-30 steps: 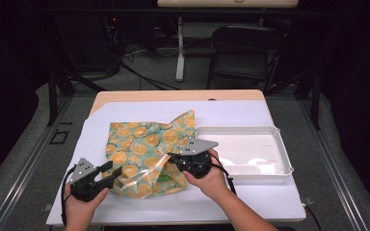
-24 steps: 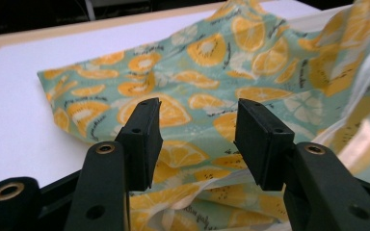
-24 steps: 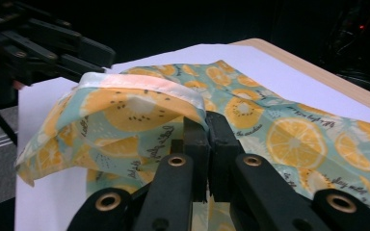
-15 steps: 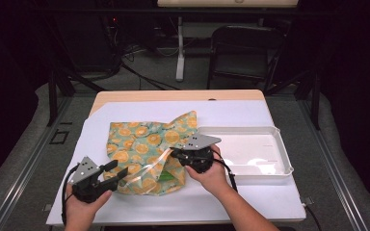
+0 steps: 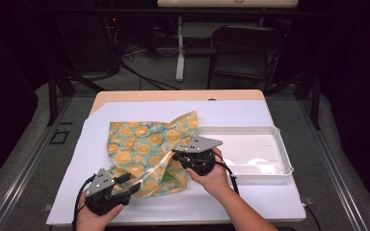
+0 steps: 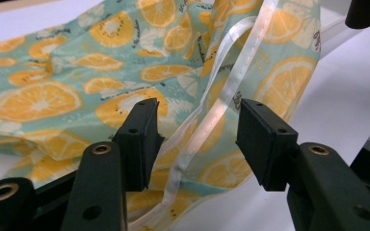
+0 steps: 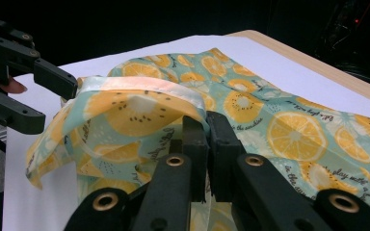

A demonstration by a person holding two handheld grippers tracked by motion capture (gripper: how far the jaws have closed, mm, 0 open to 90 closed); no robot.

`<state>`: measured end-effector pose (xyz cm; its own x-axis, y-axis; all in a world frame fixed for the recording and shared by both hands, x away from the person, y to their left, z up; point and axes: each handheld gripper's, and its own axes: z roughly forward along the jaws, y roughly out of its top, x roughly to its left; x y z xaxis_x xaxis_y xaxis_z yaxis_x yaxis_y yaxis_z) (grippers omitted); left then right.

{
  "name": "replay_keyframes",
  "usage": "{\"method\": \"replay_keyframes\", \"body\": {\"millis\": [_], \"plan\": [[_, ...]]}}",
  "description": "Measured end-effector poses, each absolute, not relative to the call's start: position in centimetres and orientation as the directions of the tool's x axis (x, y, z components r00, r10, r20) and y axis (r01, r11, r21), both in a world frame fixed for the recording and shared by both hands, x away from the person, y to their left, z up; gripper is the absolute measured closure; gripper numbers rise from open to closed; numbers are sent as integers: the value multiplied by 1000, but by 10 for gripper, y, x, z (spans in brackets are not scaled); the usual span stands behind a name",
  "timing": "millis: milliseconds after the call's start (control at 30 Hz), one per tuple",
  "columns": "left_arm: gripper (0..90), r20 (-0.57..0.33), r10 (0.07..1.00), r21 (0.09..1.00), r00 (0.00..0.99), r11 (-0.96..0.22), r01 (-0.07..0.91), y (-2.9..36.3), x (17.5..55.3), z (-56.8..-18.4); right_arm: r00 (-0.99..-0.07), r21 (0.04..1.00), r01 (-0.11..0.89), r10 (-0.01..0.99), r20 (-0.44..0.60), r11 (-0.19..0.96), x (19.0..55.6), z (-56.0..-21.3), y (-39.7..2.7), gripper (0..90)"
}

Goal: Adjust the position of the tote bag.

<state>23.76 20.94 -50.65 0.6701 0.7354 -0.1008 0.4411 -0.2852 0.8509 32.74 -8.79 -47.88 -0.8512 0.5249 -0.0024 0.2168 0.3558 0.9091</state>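
High view: the teal, orange-slice-printed fabric bag (image 5: pixel 147 151) lies rumpled near the white table's (image 5: pixel 250 204) front edge, beside the empty white plastic tray (image 5: pixel 250 154); folding looks barely begun.

Left gripper view: the left gripper (image 6: pixel 197 139), opening since the earlier frames, has let go of the ribbon hem.

Right gripper view: the right gripper (image 7: pixel 206 144) is clamped on the bag's hem.

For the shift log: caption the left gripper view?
Open left gripper straddles the bag's white strip, pads clear of it.
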Motion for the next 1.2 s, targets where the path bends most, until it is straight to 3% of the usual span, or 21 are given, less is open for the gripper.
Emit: {"method": "replay_keyframes", "body": {"millis": [233,667,1200], "plan": [[491,-135,731,845,669,-268,463,210,237,-517,-850,906,221,526,-3,361,327,-481,-89,873],[493,-100,768,836,633,-280,472,228,213,-514,-847,906,223,531,-3,361,325,-482,-91,866],[504,-149,707,813,691,-311,493,214,230,-530,-851,905,220,525,-4,363,324,-484,-89,863]]}}
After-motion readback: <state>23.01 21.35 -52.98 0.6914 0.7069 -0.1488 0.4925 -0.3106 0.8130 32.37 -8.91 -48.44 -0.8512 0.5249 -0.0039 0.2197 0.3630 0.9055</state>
